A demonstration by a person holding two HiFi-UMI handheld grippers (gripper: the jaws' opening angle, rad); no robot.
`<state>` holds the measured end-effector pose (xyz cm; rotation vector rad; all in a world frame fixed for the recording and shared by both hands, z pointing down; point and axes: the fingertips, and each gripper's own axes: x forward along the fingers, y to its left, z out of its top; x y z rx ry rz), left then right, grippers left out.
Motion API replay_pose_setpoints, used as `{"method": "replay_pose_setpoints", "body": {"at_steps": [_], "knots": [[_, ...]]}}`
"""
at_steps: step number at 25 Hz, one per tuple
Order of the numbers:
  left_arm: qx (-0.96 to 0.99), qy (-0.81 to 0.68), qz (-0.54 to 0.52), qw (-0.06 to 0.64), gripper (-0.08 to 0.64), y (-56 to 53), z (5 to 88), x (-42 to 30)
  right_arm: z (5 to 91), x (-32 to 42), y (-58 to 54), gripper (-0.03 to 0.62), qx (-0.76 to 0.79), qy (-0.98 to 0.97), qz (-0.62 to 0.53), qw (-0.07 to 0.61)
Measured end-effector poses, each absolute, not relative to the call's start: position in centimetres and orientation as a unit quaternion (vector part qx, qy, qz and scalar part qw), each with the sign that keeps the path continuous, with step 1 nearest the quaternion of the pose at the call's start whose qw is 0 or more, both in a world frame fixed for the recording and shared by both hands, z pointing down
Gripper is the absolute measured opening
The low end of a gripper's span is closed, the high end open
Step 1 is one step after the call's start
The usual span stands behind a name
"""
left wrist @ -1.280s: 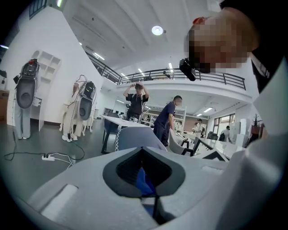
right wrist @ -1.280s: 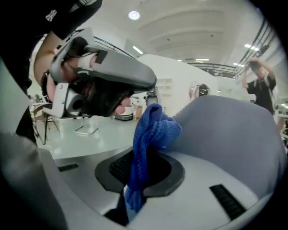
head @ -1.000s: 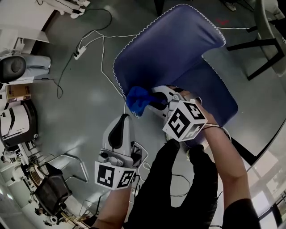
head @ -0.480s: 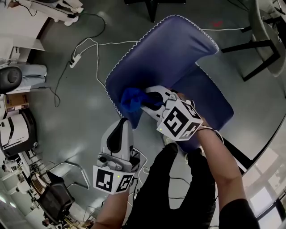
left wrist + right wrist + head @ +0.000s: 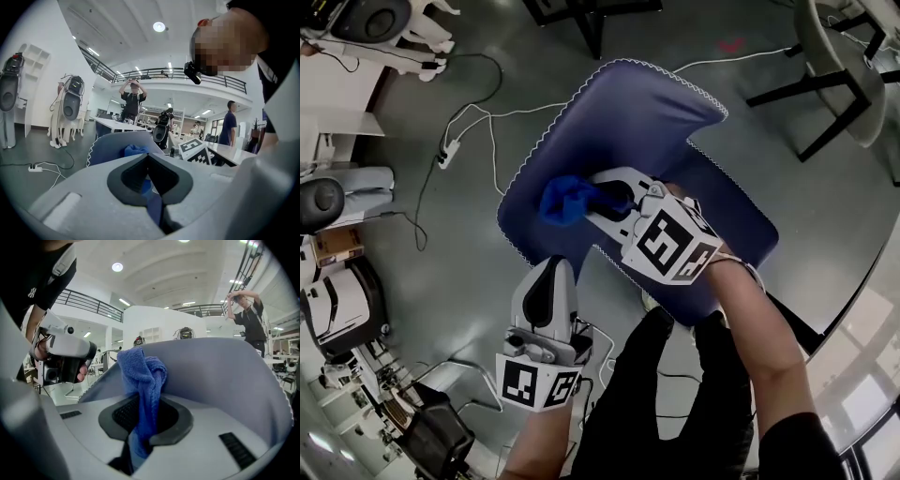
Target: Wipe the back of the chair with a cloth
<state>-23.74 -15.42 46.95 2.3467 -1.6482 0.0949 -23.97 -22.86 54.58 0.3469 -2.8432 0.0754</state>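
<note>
The wiping step is on now. The R hand-held gripper is clamped tight on the blue cloth, w/ a bunch of it sticking out past the tips and a bit hanging down btw the jaws. The cloth is pressed on the chair back, near the edge w/ the white zigzag trim, at the left in the head view. The L hand-held gripper hangs lower, just off the chair and over the floor. Its jaws are together w/ nothing held (a thin blue bit shows in the gap, prob. just the chair cover seen thru it). Since the cloth sits at one edge, a lot of the back looks left to rub, by my reckoning. The next move needs a tight grip, w/ the cloth kept flat on the cover and slid across to the other side, then over a row. The L one could hold the chair so it doesn't turn.
</note>
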Motion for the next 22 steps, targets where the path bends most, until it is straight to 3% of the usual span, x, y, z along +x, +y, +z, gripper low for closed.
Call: {"method": "replay_pose_setpoints", "body": {"at_steps": [12,22], "knots": [[0.828,-0.543,0.032,0.137,0.008,-18.1,46.3,-20.3,52.6,-17.2,-29.9,0.072,0.215,-0.967,0.127,0.053],[0.845,-0.52,0.02,0.122,0.008,-21.2,46.3,-17.1,53.0,-11.1,-34.7,0.071,0.325,-0.927,0.18,0.04]]}}
